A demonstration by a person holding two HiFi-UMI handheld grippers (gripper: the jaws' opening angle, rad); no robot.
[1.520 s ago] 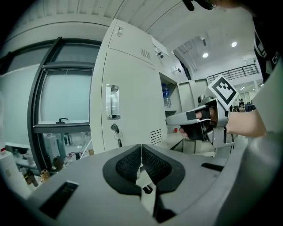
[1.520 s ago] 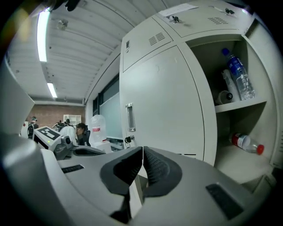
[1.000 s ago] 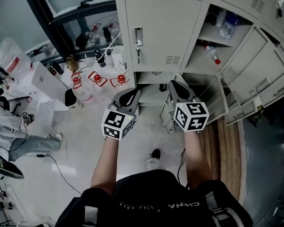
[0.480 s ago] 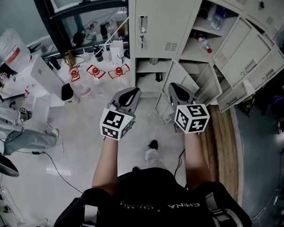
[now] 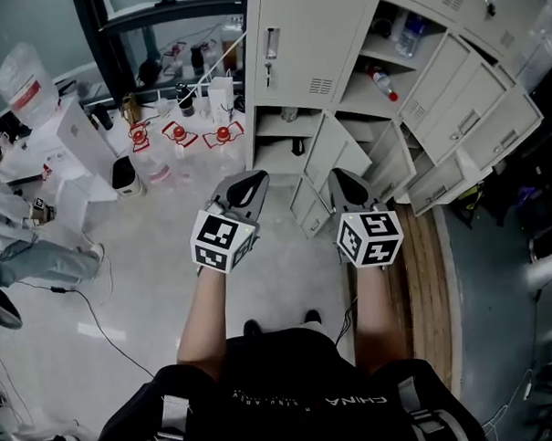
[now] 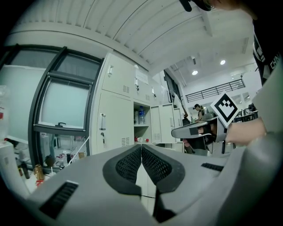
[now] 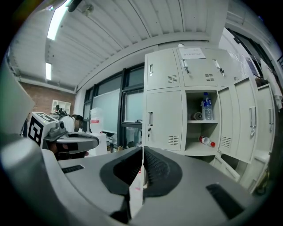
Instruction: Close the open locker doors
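Note:
The cream lockers [image 5: 305, 40] stand at the top of the head view. An upper compartment [image 5: 379, 69] is open with bottles on its shelves, its door [image 5: 462, 93] swung out to the right. Lower doors [image 5: 332, 153] also hang open. My left gripper [image 5: 253, 178] and right gripper [image 5: 340, 177] are held side by side, short of the lockers, touching nothing. Both are shut and empty: the pads meet in the left gripper view [image 6: 141, 150] and in the right gripper view [image 7: 142, 152]. The open compartment [image 7: 204, 126] and its door [image 7: 250, 123] lie ahead to the right.
Water jugs with red caps [image 5: 176, 137] and small bottles sit on the floor left of the lockers. A white table [image 5: 81, 141] and a person in white [image 5: 11, 227] are at the left. A wooden floor strip [image 5: 427, 281] runs along the right.
Both grippers have drawn back from the lockers, staying shut. The lockers now sit farther off and higher in the head view, with more floor showing in front of them.

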